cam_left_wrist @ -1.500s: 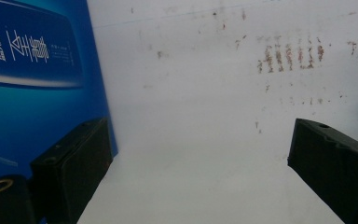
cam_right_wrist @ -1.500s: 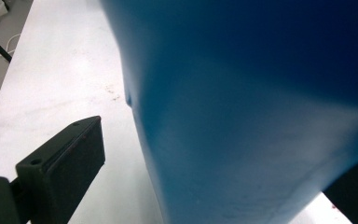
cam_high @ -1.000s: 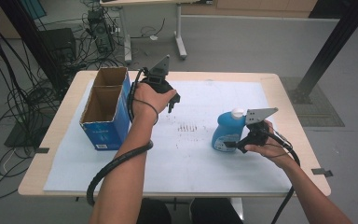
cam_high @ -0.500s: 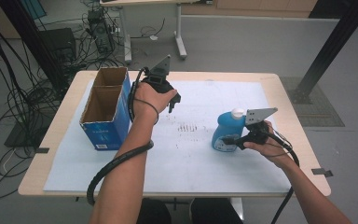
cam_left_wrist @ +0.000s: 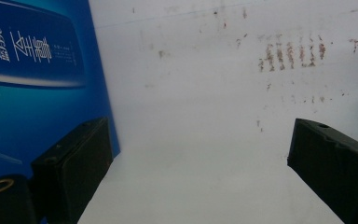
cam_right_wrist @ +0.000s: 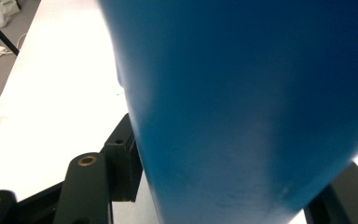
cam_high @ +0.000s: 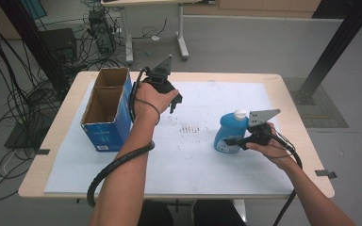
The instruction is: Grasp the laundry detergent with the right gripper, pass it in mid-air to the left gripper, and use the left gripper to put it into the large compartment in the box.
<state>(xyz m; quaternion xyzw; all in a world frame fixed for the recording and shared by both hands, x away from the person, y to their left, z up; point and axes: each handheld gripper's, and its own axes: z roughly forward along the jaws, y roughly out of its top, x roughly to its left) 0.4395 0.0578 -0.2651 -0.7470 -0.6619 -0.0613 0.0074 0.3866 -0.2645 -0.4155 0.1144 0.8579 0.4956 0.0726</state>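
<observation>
Lab: cable tangles (cam_high: 23, 99), black equipment box (cam_high: 59, 42), bare grey floor (cam_high: 245, 42).

- Left gripper (cam_high: 175, 100), at about 11 o'clock from the table's middle, is held from above in the left hand (cam_high: 152, 96); its jaws stand wide apart.
- Right gripper (cam_high: 233, 141), toward 3 o'clock, lies level in the right hand (cam_high: 267, 142), jaws pointing to 9 o'clock.
</observation>
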